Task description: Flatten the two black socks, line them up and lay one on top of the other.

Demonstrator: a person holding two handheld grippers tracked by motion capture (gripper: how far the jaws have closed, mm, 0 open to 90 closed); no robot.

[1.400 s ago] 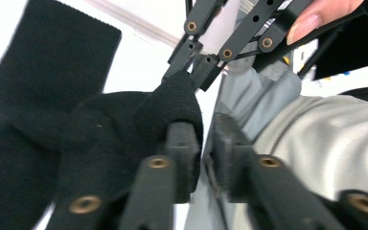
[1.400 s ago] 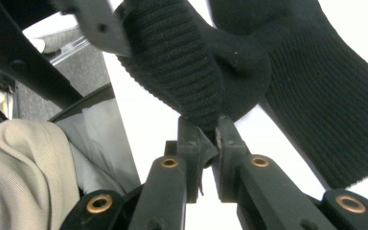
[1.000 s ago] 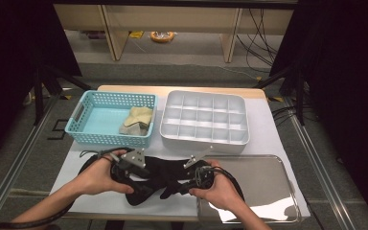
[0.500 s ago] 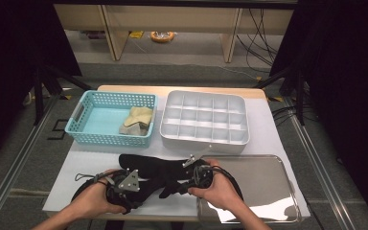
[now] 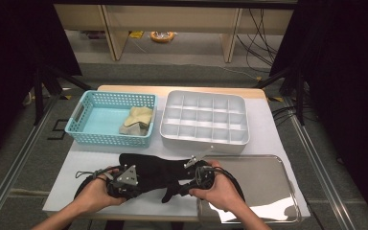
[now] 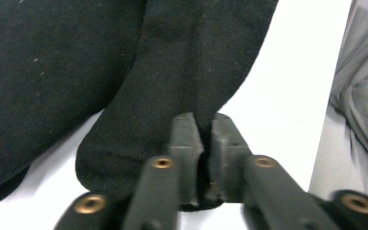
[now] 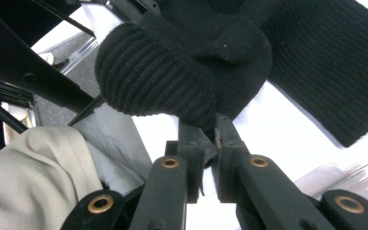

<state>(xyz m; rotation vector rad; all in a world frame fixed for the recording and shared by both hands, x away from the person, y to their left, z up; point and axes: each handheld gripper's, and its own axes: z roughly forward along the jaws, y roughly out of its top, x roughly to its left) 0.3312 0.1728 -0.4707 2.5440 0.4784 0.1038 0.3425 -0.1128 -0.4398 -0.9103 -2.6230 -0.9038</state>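
A person stands at a white surface [image 5: 278, 139] with a gripper in each hand, working on a black sock [image 5: 160, 170] that lies flat near the front edge, in front of a teal basket [image 5: 79, 125] and a grey divided tray [image 5: 203, 143]. The left gripper [image 5: 136, 184] has just been closing its jaws, and in the left gripper view they now pinch a fold of the sock [image 6: 187, 72] at one end, the pads pressed together with black fabric between them. The right gripper [image 5: 184, 189] pinches the ribbed end of the sock [image 7: 182, 67], its jaws likewise nearly together on the cloth, just beside a shiny metal tray [image 5: 263, 187] at the front right. The basket holds a beige piece of cloth [image 5: 136, 120], perhaps another sock. The step in hand looks like taking hold of the sock at both ends, and both grips now seem made. The next move probably calls for lifting the two ends together, keeping both pinches firm so the soft fabric does not slip, then folding it or carrying it to a compartment of the divided tray; which of these is meant cannot be told.
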